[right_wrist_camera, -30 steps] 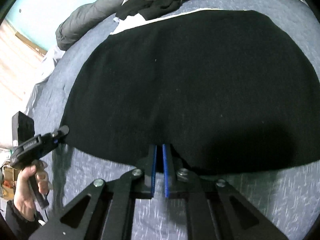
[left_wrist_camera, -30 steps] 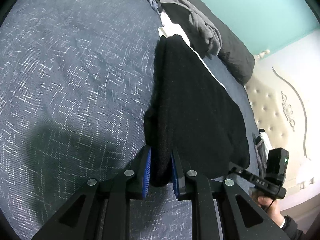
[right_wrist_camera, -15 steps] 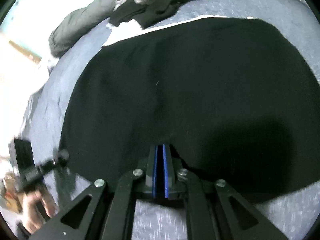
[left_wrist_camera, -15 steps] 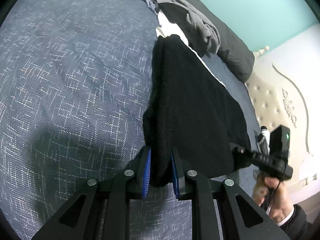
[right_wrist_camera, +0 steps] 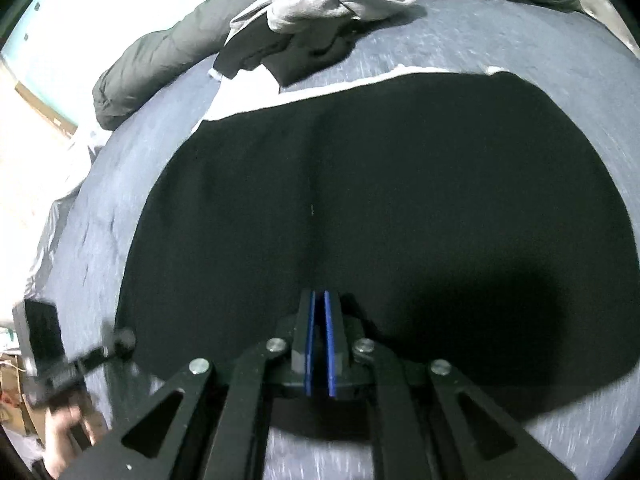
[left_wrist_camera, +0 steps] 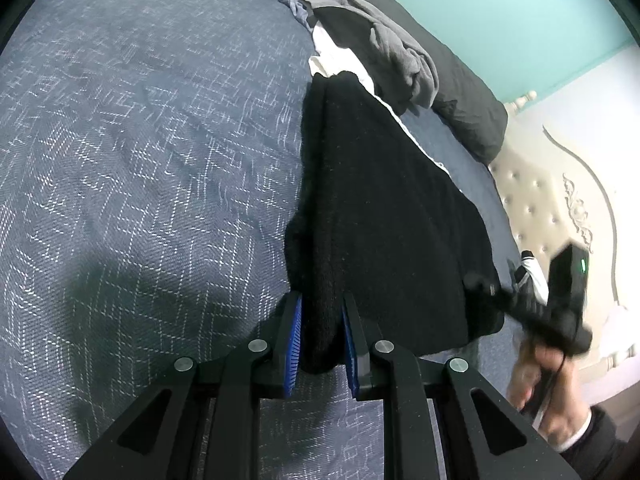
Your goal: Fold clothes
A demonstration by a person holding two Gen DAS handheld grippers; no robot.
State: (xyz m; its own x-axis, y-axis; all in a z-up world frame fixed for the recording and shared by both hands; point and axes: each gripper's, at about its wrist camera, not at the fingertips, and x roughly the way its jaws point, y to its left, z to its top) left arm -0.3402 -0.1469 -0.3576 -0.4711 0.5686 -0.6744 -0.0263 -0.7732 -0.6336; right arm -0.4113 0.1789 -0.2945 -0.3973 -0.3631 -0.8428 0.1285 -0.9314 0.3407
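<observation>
My left gripper (left_wrist_camera: 320, 340) has its jaws clamped on a thick bunched edge of the black garment (left_wrist_camera: 380, 208). My right gripper (right_wrist_camera: 319, 340) has its jaws pressed nearly together at the garment's near edge (right_wrist_camera: 360, 208); the right wrist view does not settle whether cloth is pinched between them.

Position of the work: the black garment lies spread across the blue-grey bed cover (left_wrist_camera: 140, 140), with a white garment (right_wrist_camera: 340, 86) showing along its far edge. A heap of grey and dark clothes (right_wrist_camera: 320, 12) sits beyond it, well apart from both grippers.

Step in hand, as judged: a fold of the black garment, with the near edge gathered.

Requirement for the next move: keep both held points level and move them together, so the edge travels without twisting and lands square on the far portion.
</observation>
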